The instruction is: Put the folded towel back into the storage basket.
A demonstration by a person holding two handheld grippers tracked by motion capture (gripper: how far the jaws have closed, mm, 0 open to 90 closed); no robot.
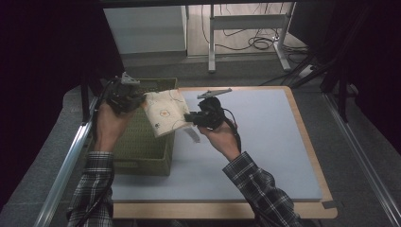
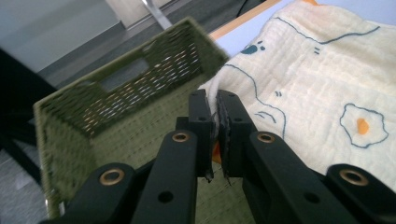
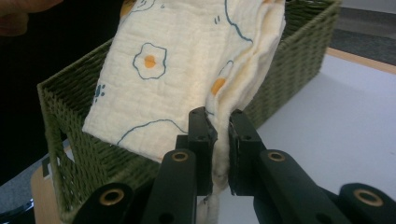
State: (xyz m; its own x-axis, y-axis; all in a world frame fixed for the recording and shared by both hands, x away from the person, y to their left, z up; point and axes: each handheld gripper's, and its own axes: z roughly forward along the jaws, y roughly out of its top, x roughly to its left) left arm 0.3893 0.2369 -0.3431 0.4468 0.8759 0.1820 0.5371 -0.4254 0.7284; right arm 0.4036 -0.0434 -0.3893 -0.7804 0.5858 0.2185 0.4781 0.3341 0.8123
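Note:
A folded cream cloth point(image 1: 164, 112) printed with fried eggs and blue outlines hangs in the air between both grippers, above the right rim of a green woven basket point(image 1: 142, 144). My left gripper point(image 1: 124, 97) is shut on the cloth's left edge point(image 2: 299, 93), over the basket's inside point(image 2: 140, 121). My right gripper point(image 1: 204, 116) is shut on the cloth's right edge point(image 3: 187, 70), its jaws pinching a bunched fold, with the basket point(image 3: 88, 154) behind and below.
The basket stands at the left edge of a pale blue mat point(image 1: 255, 142) on a wooden table point(image 1: 227, 210). A metal rail point(image 1: 66, 165) runs along the left. A desk frame and cables point(image 1: 255, 42) stand beyond the table.

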